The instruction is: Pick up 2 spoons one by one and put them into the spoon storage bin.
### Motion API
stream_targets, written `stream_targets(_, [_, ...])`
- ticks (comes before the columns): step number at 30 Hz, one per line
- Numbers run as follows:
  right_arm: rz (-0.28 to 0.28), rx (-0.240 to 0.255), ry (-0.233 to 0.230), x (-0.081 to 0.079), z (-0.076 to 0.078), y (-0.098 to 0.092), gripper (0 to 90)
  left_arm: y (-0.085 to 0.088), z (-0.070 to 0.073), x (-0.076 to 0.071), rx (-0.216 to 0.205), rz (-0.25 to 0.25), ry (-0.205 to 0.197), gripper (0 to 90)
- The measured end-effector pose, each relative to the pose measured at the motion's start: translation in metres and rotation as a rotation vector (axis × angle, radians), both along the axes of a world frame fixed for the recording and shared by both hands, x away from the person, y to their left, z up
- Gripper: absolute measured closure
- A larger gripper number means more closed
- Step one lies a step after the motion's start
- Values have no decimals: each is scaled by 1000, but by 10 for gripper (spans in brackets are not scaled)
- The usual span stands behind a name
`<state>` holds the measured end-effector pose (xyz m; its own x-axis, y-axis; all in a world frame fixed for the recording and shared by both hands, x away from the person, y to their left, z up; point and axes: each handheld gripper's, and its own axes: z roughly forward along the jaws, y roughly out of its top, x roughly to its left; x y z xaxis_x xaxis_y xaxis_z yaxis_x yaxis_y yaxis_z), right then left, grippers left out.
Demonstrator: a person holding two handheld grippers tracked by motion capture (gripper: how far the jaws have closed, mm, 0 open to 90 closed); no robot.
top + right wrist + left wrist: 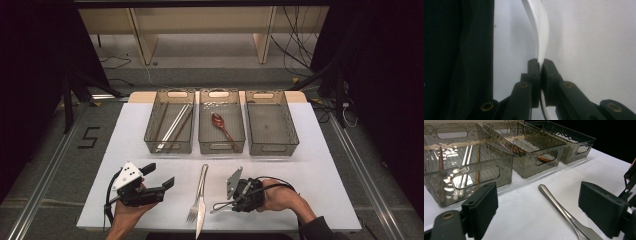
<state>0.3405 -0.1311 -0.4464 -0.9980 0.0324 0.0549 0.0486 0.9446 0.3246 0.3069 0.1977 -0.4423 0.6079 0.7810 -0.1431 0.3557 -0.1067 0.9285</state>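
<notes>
**A thin grip on a slippery handle**

Our right gripper (539, 65) has its jaws clamped on a slim white utensil handle (539, 35) (which kind of utensil, we cannot tell), low over the worktop (320, 165) near its front edge. The bite looks narrow and sits at one end, so we judge the piece could swivel or slide out when lifted, and might knock the fork (194, 210) and knife (201, 200) lying just beside it. Our left gripper (541, 212) hovers with jaws wide apart, nothing between them; a careless sweep could nudge the knife too.

Farther out stand three clear bins (272, 150) in a row: chopsticks (172, 125) in the left one, a brown spoon (222, 127) in the middle, the right one bare. The worktop is plain white; beyond it are a grey floor, shelving and loose cables, with dark surroundings.
</notes>
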Motion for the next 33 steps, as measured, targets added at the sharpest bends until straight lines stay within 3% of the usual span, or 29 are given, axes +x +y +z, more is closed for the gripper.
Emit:
stream_targets(8, [-47, 63, -28, 10, 12, -7, 862, 0, 0, 0, 0, 0, 2, 155])
stream_targets(23, [-269, 169, -52, 34, 30, -8, 862, 1, 0, 0, -2, 5, 0, 155])
stream_targets(33, [-352, 243, -58, 46, 42, -7, 861, 1, 0, 0, -5, 7, 0, 155])
